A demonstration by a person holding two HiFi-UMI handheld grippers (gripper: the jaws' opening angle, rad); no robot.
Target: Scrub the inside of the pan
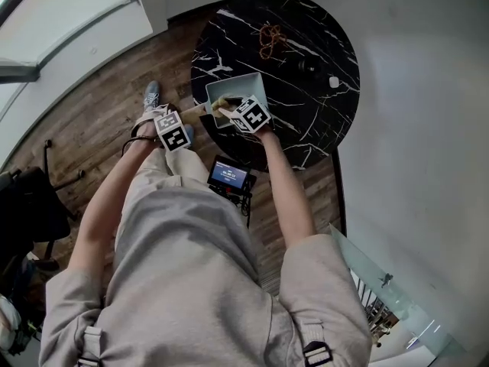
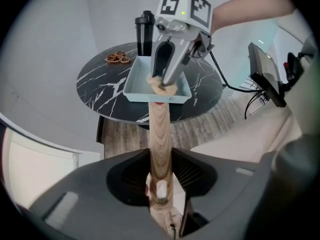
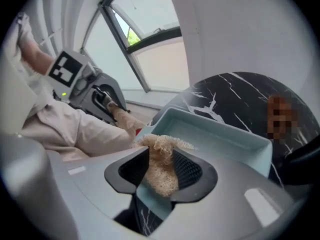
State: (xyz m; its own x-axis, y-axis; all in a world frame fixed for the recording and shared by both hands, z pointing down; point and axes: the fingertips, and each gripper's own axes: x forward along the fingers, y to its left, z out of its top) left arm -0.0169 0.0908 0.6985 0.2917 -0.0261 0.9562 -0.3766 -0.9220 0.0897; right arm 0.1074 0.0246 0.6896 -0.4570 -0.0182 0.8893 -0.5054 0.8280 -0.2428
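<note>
Left gripper [image 2: 161, 180] clamps pan handle [image 2: 160, 134]; right gripper [image 3: 161, 170], jaws parted, flanks scrubber [image 3: 163, 145].

Below me sits a round black marble tabletop [image 1: 321, 60], veined in white, on a brown wood-plank floor [image 1: 92, 128]. Plain white wall [image 1: 428, 90] fills the right side. In the right gripper view a slanted window [image 3: 150, 9] up top pours in daylight. There's a dark chair [image 1: 30, 205] at far left.

tool [image 3: 161, 160]: jaws apart, scrubber [image 3: 162, 180] between | pale-blue pan [image 3: 217, 134] on black marble table [image 3: 236, 91]
</note>
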